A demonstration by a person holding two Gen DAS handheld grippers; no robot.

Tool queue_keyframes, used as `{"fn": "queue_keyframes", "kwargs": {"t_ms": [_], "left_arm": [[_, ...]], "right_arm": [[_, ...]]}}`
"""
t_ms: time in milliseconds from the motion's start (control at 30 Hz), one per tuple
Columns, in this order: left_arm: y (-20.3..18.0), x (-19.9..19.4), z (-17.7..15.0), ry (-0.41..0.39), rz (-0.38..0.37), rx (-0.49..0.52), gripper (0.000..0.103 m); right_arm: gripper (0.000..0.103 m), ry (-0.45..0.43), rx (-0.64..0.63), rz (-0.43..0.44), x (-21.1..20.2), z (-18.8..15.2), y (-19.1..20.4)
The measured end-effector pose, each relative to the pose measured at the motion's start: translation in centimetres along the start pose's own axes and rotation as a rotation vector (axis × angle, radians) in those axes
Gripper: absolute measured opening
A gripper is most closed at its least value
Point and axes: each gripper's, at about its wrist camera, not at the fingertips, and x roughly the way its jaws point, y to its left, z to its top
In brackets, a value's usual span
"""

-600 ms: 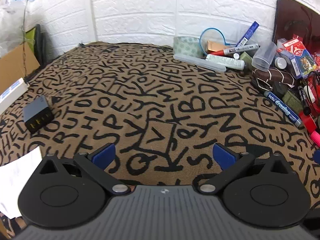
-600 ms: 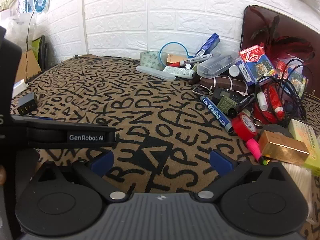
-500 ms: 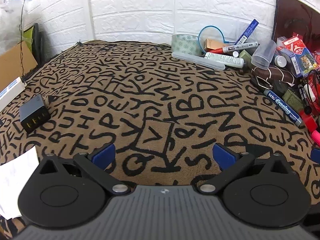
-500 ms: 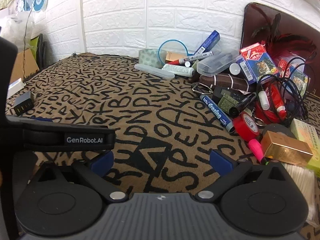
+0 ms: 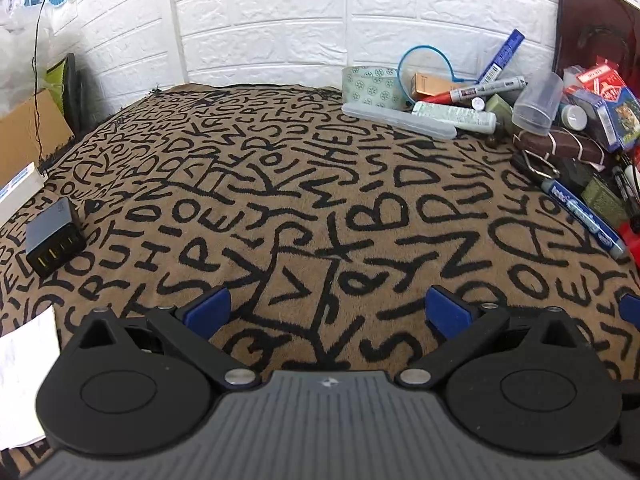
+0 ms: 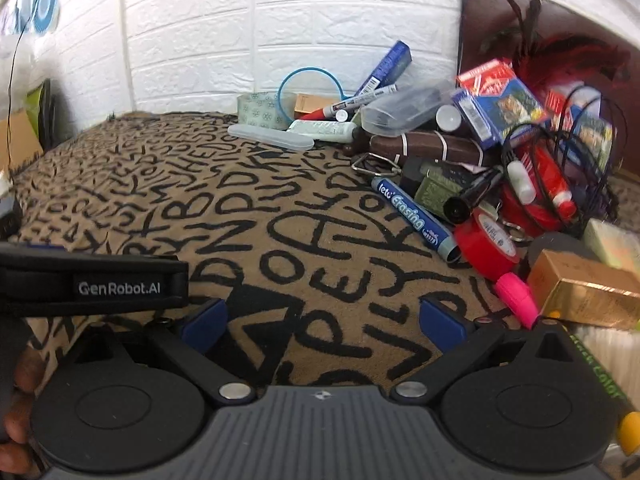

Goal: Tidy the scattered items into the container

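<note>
Nearest, in the right wrist view: right claw [image 6: 322, 318] spread wide, nothing between its blue pads, only lettered cloth [image 6: 248, 200] over the surface below. Same wide spread as half a second back. Drawn closer to the clutter since then, though: blue marker [image 6: 412, 216] larger in view and shifted left.

Just nearer than the blue marker's capped end: pink highlighter [image 6: 516, 292] beside a gold box [image 6: 580, 292]. Touching that end of the marker: red tape roll [image 6: 486, 240]. Beyond the marker: brown bundle [image 6: 432, 146] tied with bands, then a playing-card box [image 6: 500, 108] atop the heap. Left of the marker and farther back: clear long case [image 6: 270, 136] and patterned tape roll [image 6: 260, 110] by the white brick wall. Behind everything: dark red board [image 6: 492, 20] leaning upright.

Left wrist view: left claw [image 5: 326, 312] likewise fully parted and empty over bare cloth, well left of the marker, barely changed from before. Far left of the marker: black charger [image 5: 54, 240], alone on the cloth.

All scattered items still heaped on the cloth around the marker. Cannot tell which thing serves as the container.
</note>
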Motion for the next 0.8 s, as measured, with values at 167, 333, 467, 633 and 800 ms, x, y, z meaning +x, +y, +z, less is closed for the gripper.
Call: {"fn": "queue_keyframes", "kwargs": {"t_ms": [167, 333, 467, 633, 800], "left_arm": [[0.0, 0.5, -0.2, -0.035, 0.013, -0.018, 0.103], [0.0, 0.4, -0.5, -0.063, 0.019, -0.034, 0.103], [-0.4, 0.2, -0.5, -0.070, 0.037, -0.028, 0.103], [-0.4, 0.1, -0.6, -0.077, 0.047, -0.024, 0.103], [-0.2, 0.1, -0.9, -0.081, 0.042, -0.039, 0.103]], "right_arm": [[0.103, 0.012, 0.007, -0.011, 0.7, 0.3, -0.4], [0.103, 0.005, 0.028, 0.010, 0.3, 0.4, -0.4], [0.103, 0.005, 0.031, 0.020, -0.1, 0.1, -0.4], [0.103, 0.000, 0.035, 0.030, -0.3, -0.3, -0.6], [0.103, 0.001, 0.024, 0.019, -0.3, -0.3, -0.6]]}}
